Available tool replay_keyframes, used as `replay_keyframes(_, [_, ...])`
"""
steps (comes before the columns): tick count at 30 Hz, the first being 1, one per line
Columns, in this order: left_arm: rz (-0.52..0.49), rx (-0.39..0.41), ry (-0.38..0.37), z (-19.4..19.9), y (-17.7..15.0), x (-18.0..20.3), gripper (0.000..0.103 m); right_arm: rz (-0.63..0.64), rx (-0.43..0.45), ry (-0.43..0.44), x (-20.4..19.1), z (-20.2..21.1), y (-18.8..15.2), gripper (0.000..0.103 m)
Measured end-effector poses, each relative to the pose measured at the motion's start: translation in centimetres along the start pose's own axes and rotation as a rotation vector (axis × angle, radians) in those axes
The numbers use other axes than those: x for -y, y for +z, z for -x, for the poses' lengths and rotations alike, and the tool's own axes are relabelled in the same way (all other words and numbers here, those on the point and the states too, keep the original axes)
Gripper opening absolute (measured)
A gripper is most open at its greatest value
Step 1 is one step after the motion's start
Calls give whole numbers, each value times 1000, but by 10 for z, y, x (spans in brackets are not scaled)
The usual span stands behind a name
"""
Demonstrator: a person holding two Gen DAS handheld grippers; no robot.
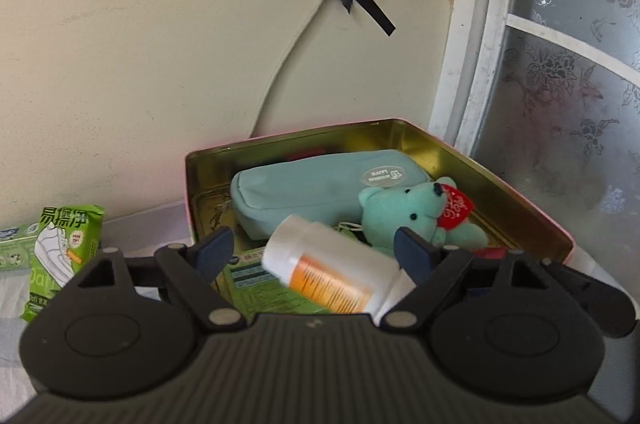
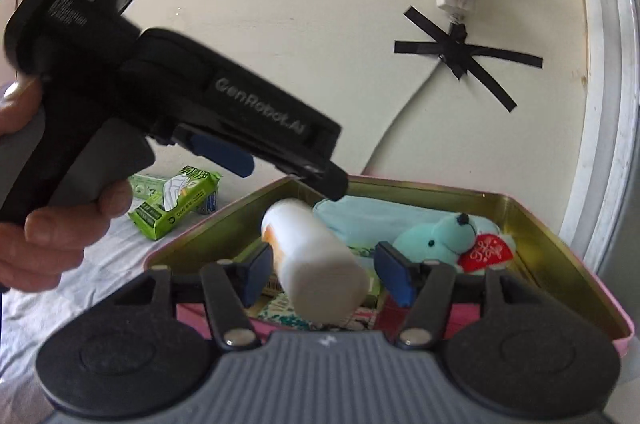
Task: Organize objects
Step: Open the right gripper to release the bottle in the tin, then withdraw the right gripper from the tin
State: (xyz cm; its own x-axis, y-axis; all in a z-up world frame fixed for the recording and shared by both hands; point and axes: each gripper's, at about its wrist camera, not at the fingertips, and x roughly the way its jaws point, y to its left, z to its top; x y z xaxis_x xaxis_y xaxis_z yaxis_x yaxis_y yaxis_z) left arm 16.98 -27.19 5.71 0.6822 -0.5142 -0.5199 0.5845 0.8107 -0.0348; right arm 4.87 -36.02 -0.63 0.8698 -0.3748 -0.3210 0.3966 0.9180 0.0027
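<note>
White plastic bottle with an orange label (image 1: 332, 266) lies tilted over the open gold-lined metal tin with a pink outside (image 1: 532, 220), blurred in both wrist views, so whether it rests on the contents or is in mid-air is hard to say. It sits between the blue pads of both grippers. The left gripper (image 1: 314, 248) has its jaws spread wide, and neither pad presses on the bottle. The right gripper (image 2: 324, 270) is likewise released: the left-hand pad (image 2: 262, 270) looks close to the bottle's side and the other pad stands clear, with no squeeze to be seen.

Inside the tin, a pale teal fabric pencil case (image 1: 316, 188) lies along the back wall, and a small teal plush bear holding a red heart (image 1: 416, 214) leans against it on the right-hand side. The bottle covers part of a green printed packet (image 1: 248, 276) on the tin's floor, and the gripper bodies cut off the tin's near rim in both views. A red object beside the bear's feet is too hidden to identify.

From the right wrist view, the left gripper's black body fills the upper left, held by a person's hand (image 2: 44, 216) whose fingers wrap the grey handle. Beyond it, a green wipes packet with a white shoe printed on it (image 1: 64, 256) stands on the pale cloth (image 2: 100, 264) beside the tin, near the cream wall (image 1: 140, 64).
</note>
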Motion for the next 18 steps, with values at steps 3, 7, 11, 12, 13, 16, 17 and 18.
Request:
replay_keyframes(3, [10, 7, 64, 6, -2, -2, 89, -50, 20, -19, 11, 5, -1, 62])
replay_keyframes(7, [14, 9, 137, 19, -5, -2, 90, -127, 49, -50, 26, 12, 0, 62])
replay_keyframes(11, [1, -2, 200, 31, -12, 2, 93, -211, 61, -78, 40, 20, 0, 62])
replay_keyframes(12, [-5, -13, 217, 33, -14, 3, 93, -234, 65, -81, 42, 24, 0, 63])
replay_keyframes(13, [-9, -21, 226, 36, -16, 4, 93, -258, 68, -81, 46, 27, 1, 63])
replay_keyframes(16, [-18, -34, 242, 43, -25, 7, 93, -338, 79, -67, 55, 41, -1, 64])
replay_keyframes(17, [-20, -37, 246, 45, -29, 8, 93, -363, 79, -59, 57, 46, -2, 65])
replay_keyframes(18, [-22, -39, 250, 47, -32, 8, 93, -384, 79, -51, 59, 50, -3, 65])
